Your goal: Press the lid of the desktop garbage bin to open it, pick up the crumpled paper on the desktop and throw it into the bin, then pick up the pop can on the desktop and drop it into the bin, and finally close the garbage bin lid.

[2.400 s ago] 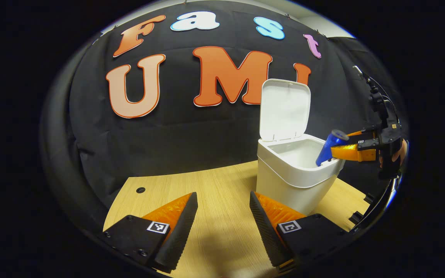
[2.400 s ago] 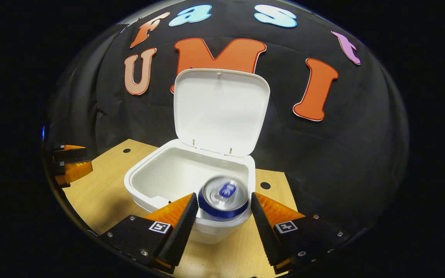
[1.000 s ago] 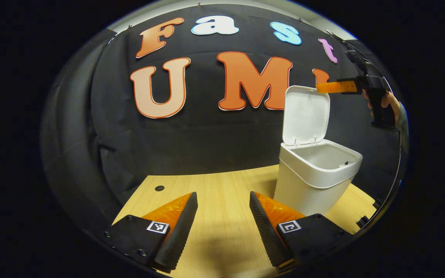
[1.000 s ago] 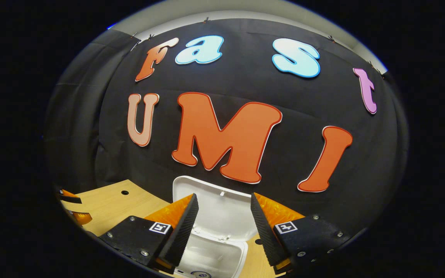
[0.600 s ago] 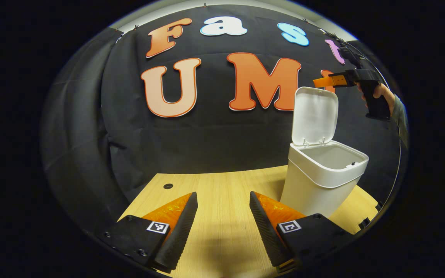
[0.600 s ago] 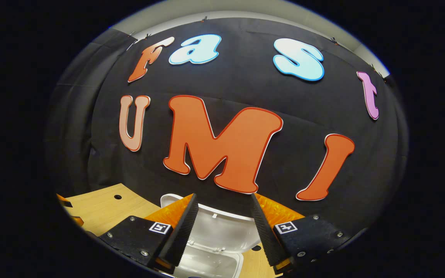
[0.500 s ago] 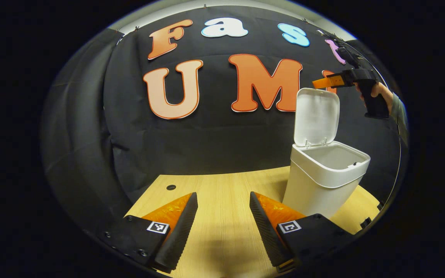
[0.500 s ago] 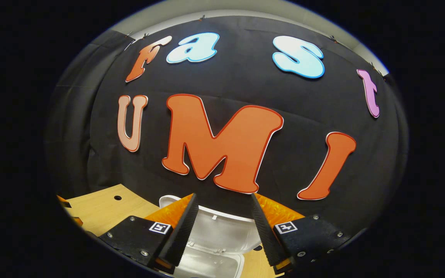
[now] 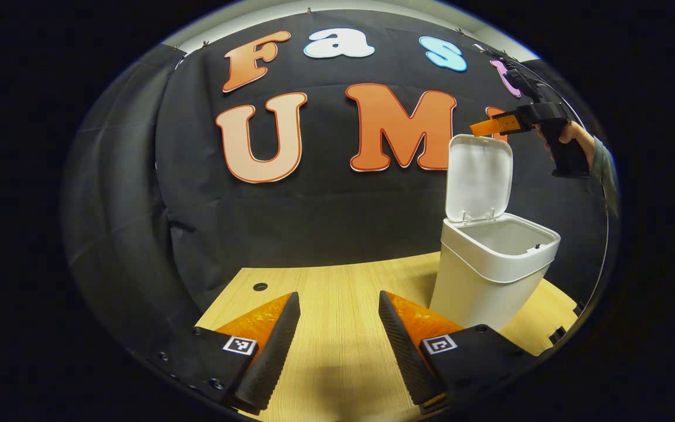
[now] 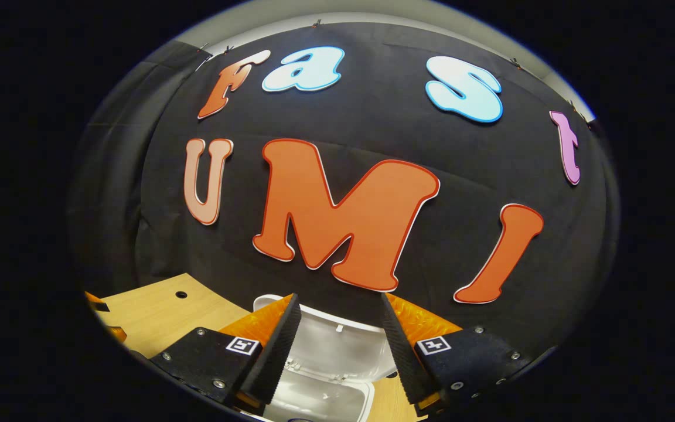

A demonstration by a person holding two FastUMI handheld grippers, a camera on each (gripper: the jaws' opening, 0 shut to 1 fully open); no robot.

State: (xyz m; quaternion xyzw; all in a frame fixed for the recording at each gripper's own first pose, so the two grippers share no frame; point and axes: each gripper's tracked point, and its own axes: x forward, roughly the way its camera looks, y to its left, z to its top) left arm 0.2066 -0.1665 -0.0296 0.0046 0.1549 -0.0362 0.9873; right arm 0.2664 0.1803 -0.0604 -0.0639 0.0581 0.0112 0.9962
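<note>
Fingers [image 10: 282, 346] of both grippers spread, empty; left gripper view shows right gripper [image 9: 483, 126] above upright lid [image 9: 479, 179]

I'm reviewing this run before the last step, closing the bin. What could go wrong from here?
1. The right tongs sit at the top edge of the upright lid; a push from the wrong side might not swing it down.
2. The garbage bin looks light and stands unsupported near the desk edge; a hard push might tip it.
3. The left tongs hang open away from the bin, so they can't steady it.
</note>
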